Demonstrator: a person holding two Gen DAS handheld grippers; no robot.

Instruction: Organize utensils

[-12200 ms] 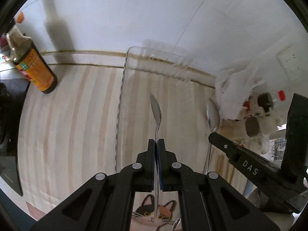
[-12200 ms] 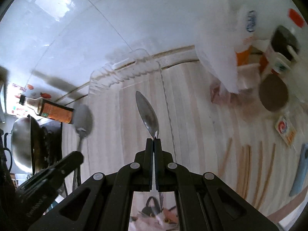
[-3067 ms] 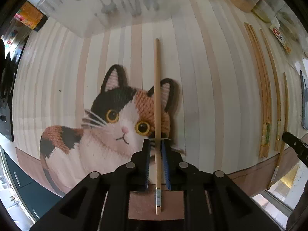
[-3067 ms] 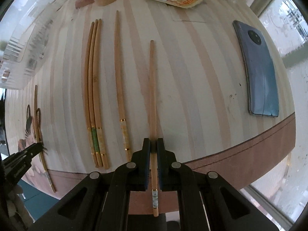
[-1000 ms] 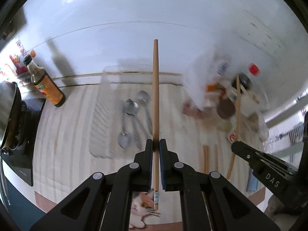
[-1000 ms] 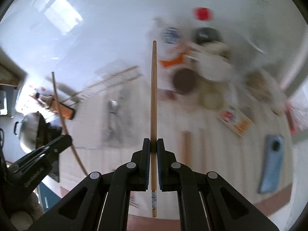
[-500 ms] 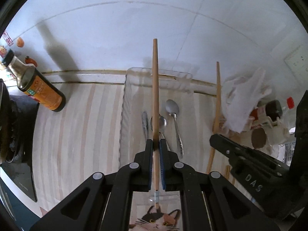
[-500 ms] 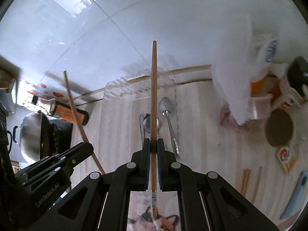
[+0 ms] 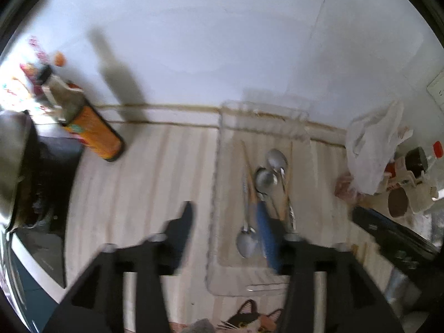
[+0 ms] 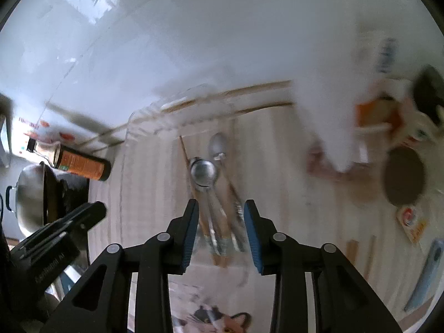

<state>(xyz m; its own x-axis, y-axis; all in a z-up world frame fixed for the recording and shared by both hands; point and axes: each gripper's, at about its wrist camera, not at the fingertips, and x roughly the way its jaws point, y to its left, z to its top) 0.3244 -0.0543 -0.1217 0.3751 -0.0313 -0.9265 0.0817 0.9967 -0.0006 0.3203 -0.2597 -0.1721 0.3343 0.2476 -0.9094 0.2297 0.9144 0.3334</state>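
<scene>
Nearest me, my left gripper (image 9: 226, 230) has its jaws spread and opening, with nothing pinched between them; the picture is blurred. My right gripper (image 10: 221, 223) is likewise parted and opening, its blue pads (image 10: 191, 229) clear of everything. Both grippers point steeply down over a clear tray (image 10: 126, 166) on a pale striped counter (image 9: 144, 183).

Below the grippers, at the near edge, a cat picture (image 10: 219, 320) shows on the counter.

Inside the tray lie the utensils: three metal spoons (image 10: 203, 173) and two wooden chopsticks (image 10: 186, 155), bunched along the tray's middle and running near to far. One chopstick slants toward the tray's far left; the other lies among the spoon handles. Blur hides exactly how they overlap.

To the right of the tray, in the right wrist view, more chopsticks (image 10: 352, 248) lie on the counter, with a phone (image 10: 424, 274) at the near right edge and a small packet (image 10: 410, 223) beyond it.

Further back, a sauce bottle (image 9: 93, 136) stands to the left of the tray, with a metal pot (image 10: 30, 194) beside it at the left edge. On the far right sit a white plastic bag (image 9: 374, 144) and some jars (image 9: 416, 172). A white wall (image 9: 222, 55) closes the scene.
</scene>
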